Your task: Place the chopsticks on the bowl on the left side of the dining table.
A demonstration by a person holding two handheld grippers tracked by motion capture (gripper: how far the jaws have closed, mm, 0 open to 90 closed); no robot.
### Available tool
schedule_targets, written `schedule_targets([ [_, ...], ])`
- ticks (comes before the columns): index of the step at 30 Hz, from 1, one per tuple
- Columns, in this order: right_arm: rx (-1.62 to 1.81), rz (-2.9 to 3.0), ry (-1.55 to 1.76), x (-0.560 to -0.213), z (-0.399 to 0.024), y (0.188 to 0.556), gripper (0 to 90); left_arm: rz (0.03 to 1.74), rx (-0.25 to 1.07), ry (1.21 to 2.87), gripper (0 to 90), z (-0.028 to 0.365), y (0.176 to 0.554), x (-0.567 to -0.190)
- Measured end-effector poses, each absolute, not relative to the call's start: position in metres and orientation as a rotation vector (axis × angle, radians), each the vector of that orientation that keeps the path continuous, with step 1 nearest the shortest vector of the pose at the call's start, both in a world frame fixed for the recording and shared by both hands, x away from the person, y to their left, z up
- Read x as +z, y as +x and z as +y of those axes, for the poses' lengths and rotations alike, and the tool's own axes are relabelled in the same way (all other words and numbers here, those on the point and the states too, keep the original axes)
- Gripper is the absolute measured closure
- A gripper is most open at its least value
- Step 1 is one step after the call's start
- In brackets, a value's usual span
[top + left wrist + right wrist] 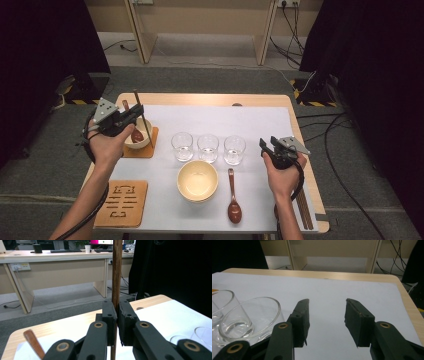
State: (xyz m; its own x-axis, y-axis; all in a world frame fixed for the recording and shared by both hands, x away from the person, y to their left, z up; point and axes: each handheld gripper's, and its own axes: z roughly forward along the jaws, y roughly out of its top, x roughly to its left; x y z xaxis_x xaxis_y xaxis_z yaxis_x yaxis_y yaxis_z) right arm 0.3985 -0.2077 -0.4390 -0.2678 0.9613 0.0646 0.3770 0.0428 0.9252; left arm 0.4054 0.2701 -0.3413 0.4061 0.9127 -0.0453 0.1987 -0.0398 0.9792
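A table (300,150) covered by a white sheet (250,125) is seen from above, with a person's forearms entering from below. The left gripper (131,116) is held over the far-left part of the table, its jaws closed on a dark wooden chopstick (142,117), which stands nearly upright above a small bowl (141,144). In the left gripper view the grip is shown closely: the chopstick (116,277) is clamped between the two pads and passes out of the top and bottom of that view, and the brown handle of a spoon (33,342) is seen at lower left. The small bowl, resting on an orange-brown mat (148,150) and holding that brown spoon (136,134), is seen in the high view. The right gripper (265,147) is held at the right of the table; in the right gripper view its jaws (327,320) stand apart with nothing between them, over bare sheet, with a glass (249,317) just to their left.

Counted in the high view: three glasses (208,148) in a row, two bowls including the larger cream bowl (197,180), two spoons including the one lying beside it (233,197), two mats including the patterned one (122,202) at near left, and further chopsticks (304,212) lying at the right edge.
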Motion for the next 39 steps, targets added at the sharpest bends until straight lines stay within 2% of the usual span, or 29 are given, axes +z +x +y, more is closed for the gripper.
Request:
schedule_targets([
  [12,1.223,1.699,1.362,-0.438,-0.209,0.398,54.7,1.069,0.823,1.511,84.1,0.293,0.384,-0.343],
  [23,1.222,1.699,1.363,-0.438,-0.21,0.399,54.7,1.136,0.853,1.508,84.2,0.318,0.38,-0.35],
  [39,1.219,1.696,1.38,-0.441,-0.213,0.401,54.7,1.221,0.822,1.562,84.3,0.316,0.437,-0.363],
])
